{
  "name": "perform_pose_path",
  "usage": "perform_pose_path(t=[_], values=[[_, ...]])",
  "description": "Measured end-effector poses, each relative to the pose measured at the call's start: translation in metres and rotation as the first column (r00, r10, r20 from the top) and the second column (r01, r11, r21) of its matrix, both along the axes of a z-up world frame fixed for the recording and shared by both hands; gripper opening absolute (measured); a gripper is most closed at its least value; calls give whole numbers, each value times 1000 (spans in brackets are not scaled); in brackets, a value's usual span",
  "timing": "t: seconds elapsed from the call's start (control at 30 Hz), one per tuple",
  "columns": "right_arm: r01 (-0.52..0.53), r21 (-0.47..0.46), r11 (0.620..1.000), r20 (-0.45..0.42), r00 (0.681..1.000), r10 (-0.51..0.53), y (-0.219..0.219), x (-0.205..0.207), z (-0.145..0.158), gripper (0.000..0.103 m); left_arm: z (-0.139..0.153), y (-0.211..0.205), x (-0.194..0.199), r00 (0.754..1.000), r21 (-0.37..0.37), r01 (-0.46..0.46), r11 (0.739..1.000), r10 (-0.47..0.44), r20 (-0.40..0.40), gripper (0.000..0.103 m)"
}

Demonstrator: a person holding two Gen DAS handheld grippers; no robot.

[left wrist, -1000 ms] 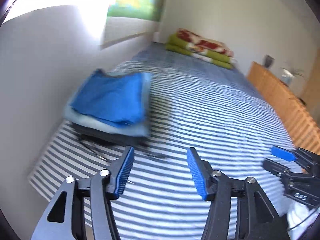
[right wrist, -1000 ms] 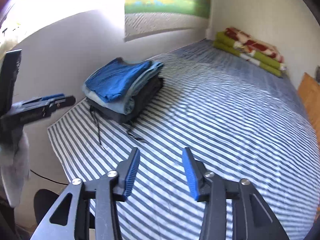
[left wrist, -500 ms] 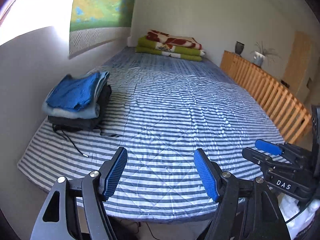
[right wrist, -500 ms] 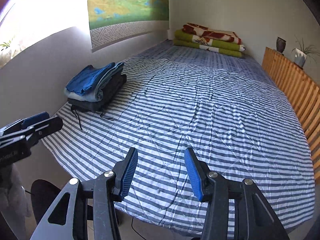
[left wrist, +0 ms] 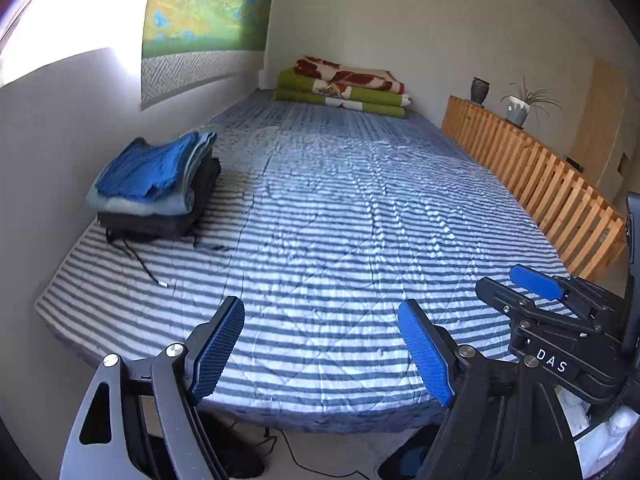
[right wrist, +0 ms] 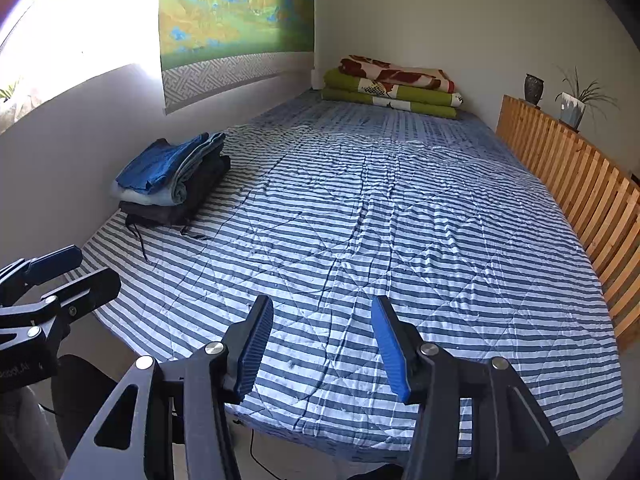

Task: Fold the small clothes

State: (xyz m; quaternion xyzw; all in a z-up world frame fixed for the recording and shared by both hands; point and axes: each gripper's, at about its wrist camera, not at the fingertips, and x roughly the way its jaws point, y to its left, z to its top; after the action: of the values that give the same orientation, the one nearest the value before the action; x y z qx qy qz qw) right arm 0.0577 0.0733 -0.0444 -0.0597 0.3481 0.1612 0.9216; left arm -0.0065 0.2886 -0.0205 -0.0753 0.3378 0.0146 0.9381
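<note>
A stack of folded clothes (left wrist: 152, 184), blue on top, pale blue and black below, lies at the left edge of the striped bed cover (left wrist: 360, 220), against the wall. My left gripper (left wrist: 320, 308) hovers over the bed's near edge, its jaws opening, with nothing between them. My right gripper (right wrist: 322, 306) hangs beside it over the same edge, its jaws opening slightly, also with nothing in them. Each gripper shows in the other's view: the right gripper (left wrist: 500, 280) at the right, the left gripper (right wrist: 96, 268) at the left. The stack (right wrist: 172, 180) is far from both.
Folded green and red blankets (left wrist: 344, 92) lie at the bed's far end. A wooden slatted rail (left wrist: 540, 176) runs along the right side, with a vase and a potted plant (right wrist: 576, 104) beyond. A black cord (left wrist: 140, 260) trails from the stack. White cloth (left wrist: 612, 432) shows at the lower right.
Both grippers have pulled back from the stack to the bed's near edge, so the whole bed is in view. The left jaws have spread wider.
</note>
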Motion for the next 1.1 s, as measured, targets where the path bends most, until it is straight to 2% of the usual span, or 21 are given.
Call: perform_pose_path(t=[0.1, 0.2, 0.63, 1.1], values=[[3, 11, 1000, -29, 1000, -3, 5, 3, -10, 47, -15, 8, 2, 999, -11, -19, 1000, 19, -34, 83], [18, 8, 1000, -39, 999, -18, 7, 5, -16, 47, -24, 17, 5, 998, -11, -42, 999, 41, -50, 89], [15, -26, 1000, -44, 999, -16, 17, 10, -20, 47, -27, 38, 15, 993, 8, -110, 994, 110, -52, 95], [22, -29, 999, -41, 999, -24, 17, 9, -20, 47, -33, 35, 21, 994, 15, -82, 996, 83, -72, 95]])
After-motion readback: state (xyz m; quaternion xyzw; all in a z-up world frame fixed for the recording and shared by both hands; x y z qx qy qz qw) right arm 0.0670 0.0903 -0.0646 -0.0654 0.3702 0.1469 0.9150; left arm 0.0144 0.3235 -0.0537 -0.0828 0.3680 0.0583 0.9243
